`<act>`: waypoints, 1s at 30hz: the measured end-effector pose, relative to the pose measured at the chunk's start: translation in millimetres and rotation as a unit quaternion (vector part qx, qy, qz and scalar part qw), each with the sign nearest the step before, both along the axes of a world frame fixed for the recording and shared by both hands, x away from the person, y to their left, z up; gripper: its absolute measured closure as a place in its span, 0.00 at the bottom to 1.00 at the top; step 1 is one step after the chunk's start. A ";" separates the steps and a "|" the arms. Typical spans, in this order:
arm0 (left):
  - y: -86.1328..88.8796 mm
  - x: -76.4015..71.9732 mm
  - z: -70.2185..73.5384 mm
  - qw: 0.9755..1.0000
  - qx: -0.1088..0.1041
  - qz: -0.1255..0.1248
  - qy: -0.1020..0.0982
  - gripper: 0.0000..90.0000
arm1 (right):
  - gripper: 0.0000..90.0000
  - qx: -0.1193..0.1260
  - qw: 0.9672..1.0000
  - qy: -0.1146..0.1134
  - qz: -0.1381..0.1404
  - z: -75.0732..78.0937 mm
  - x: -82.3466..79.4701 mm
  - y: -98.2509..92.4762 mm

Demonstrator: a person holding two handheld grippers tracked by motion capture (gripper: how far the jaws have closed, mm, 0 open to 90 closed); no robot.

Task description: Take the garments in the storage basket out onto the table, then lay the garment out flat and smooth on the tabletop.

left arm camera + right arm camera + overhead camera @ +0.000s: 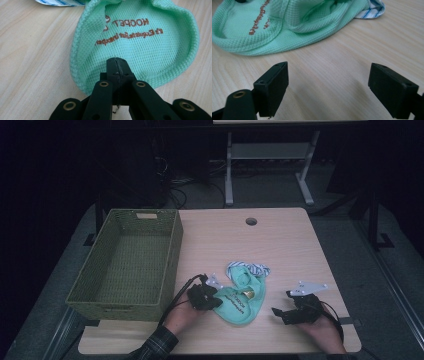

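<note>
A mint-green mesh garment (240, 301) with brown lettering is spread on the near middle of the wooden table (290, 245), with a blue-and-white striped piece (257, 268) showing at its far edge. Its near-left rim is clamped by the left gripper (216, 301); in the left gripper view the two black jaws are seen pressed together on a fold of the garment (140, 45), the fabric being pinched between them. The right gripper (276, 312) is held low over the bare tabletop to the right of the garment, apart from it, with its jaws spread wide and nothing between them. In the right gripper view the garment (287, 27) lies beyond the jaws, to the far left. A green woven basket (172, 255) stands at the table's left side, near the garment but not touching it.
</note>
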State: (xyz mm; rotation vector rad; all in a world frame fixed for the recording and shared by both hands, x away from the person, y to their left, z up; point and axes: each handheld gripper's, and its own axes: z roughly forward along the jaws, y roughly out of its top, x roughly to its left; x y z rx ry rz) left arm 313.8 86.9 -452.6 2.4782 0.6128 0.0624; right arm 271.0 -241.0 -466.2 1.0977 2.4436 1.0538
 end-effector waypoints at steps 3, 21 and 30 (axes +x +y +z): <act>-0.8 -1.1 0.1 1.000 0.002 0.000 -0.004 0.99 | 0.19 0.002 1.000 -0.005 -0.002 4.8 3.1 -1.6; 1.5 -0.7 -2.2 1.000 -0.019 0.008 0.005 1.00 | 0.41 0.022 1.000 -0.014 -0.016 28.9 48.6 4.4; 1.2 -0.2 -1.3 1.000 -0.010 0.002 0.001 0.99 | 0.57 0.033 0.999 -0.009 -0.022 30.6 74.6 6.2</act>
